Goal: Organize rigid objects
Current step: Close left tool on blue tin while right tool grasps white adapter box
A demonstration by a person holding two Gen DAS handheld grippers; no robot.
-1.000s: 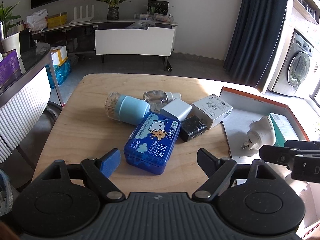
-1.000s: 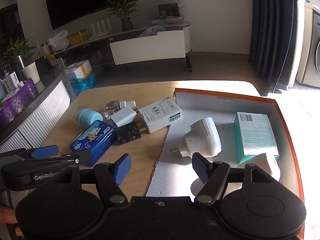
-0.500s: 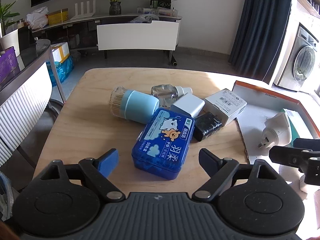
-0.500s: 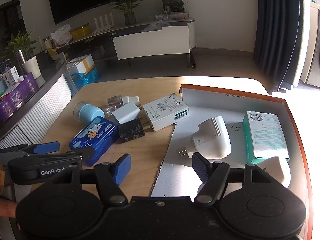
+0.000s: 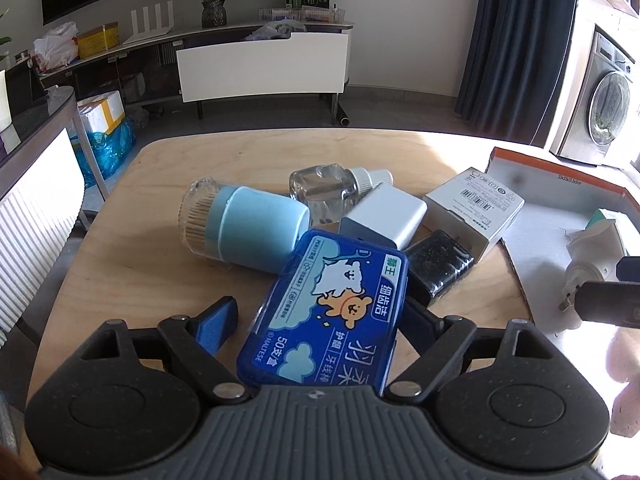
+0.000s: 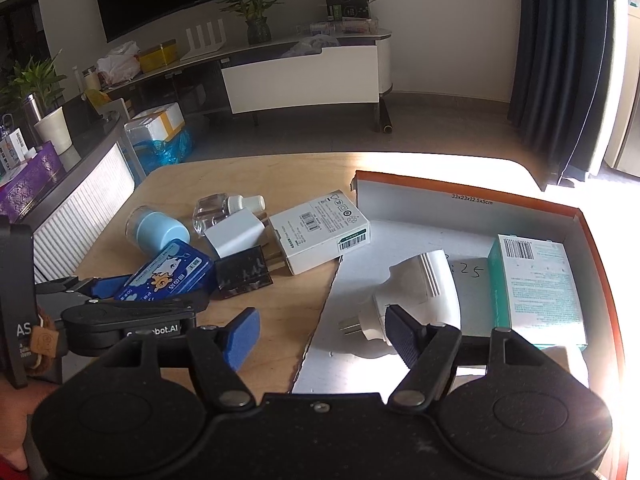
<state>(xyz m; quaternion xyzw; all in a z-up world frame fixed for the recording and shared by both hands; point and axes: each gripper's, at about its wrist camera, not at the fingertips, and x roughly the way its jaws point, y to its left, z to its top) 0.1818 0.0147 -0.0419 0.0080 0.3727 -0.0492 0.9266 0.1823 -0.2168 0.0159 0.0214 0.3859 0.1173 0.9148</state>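
Left wrist view: blue floss box [image 5: 328, 316] seen between the spread fingers of the left gripper [image 5: 320, 320], its near end at the gripper body; contact with the pads cannot be told; toothpick jar [image 5: 244, 230] lying on its side at 11 o'clock from the box, clear bottle [image 5: 326, 190] at 12, white charger [image 5: 384, 220] and black block [image 5: 440, 266] at 1 to 2, white carton [image 5: 476, 208] beyond them, all crowded on the table [image 5: 132, 264]. Right wrist view alone shows the interior of the orange-edged tray [image 6: 472, 196]: white plug adapter [image 6: 420, 292] and teal box [image 6: 536, 288] lying inside; right gripper [image 6: 320, 336] held spread and empty over the tray's near corner, left gripper visible at 9 o'clock. Against the frame half a second earlier, the floss box is recorded larger and nearer, now reaching between the left fingers; right view nearly unchanged. Both grippers held low, pointed forward across the table.
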